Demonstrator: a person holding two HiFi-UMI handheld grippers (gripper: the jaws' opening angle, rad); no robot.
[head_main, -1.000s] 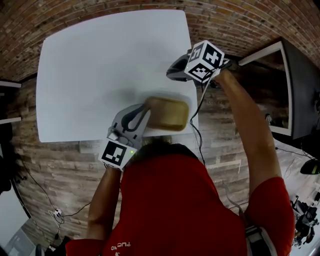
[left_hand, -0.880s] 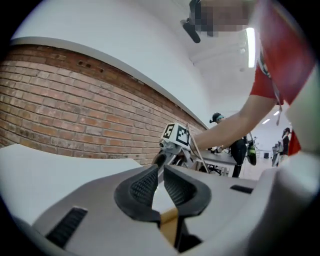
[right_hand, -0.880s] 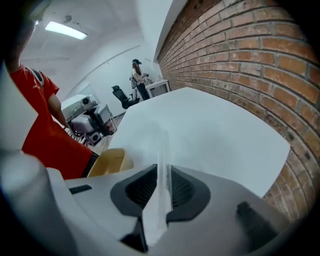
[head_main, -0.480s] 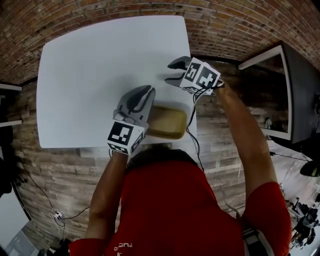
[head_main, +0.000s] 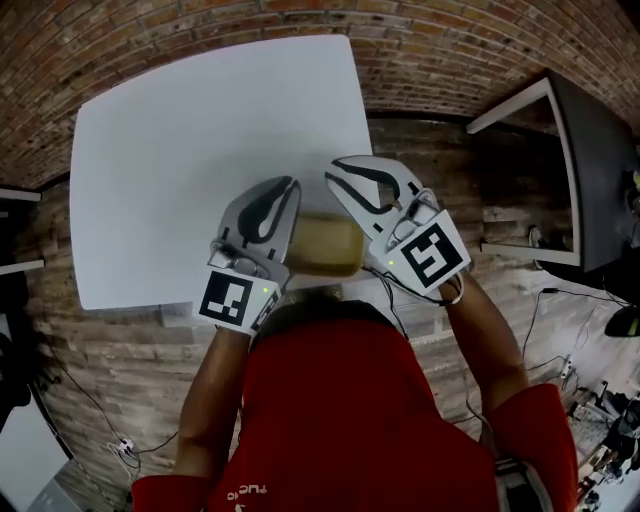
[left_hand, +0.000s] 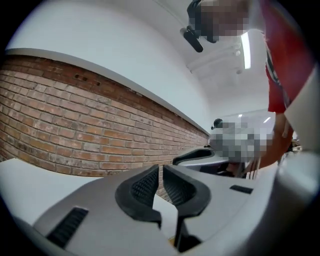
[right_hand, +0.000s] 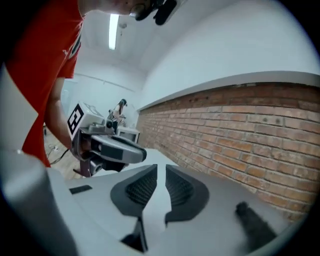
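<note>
In the head view my left gripper (head_main: 290, 186) and right gripper (head_main: 336, 168) are raised side by side just in front of the person, over the near edge of the white table (head_main: 190, 130). Both point towards the brick wall. A tan rounded object (head_main: 325, 245), maybe a chair back, shows between and below them. In the left gripper view the left gripper (left_hand: 161, 170) has its jaws nearly together with nothing between them, and the right gripper (left_hand: 200, 156) shows beyond. The right gripper (right_hand: 161, 171) looks the same, with the left gripper (right_hand: 111, 148) at its left.
A brick wall (head_main: 200, 20) runs behind the table. A dark desk with a white frame (head_main: 585, 150) stands at the right. Cables (head_main: 575, 300) lie on the plank floor (head_main: 120, 330). The person's red shirt (head_main: 350, 410) fills the lower middle of the head view.
The right gripper swung from the table's right edge in beside the left one. The left gripper lifted away from the tan object. Both now face the wall.
</note>
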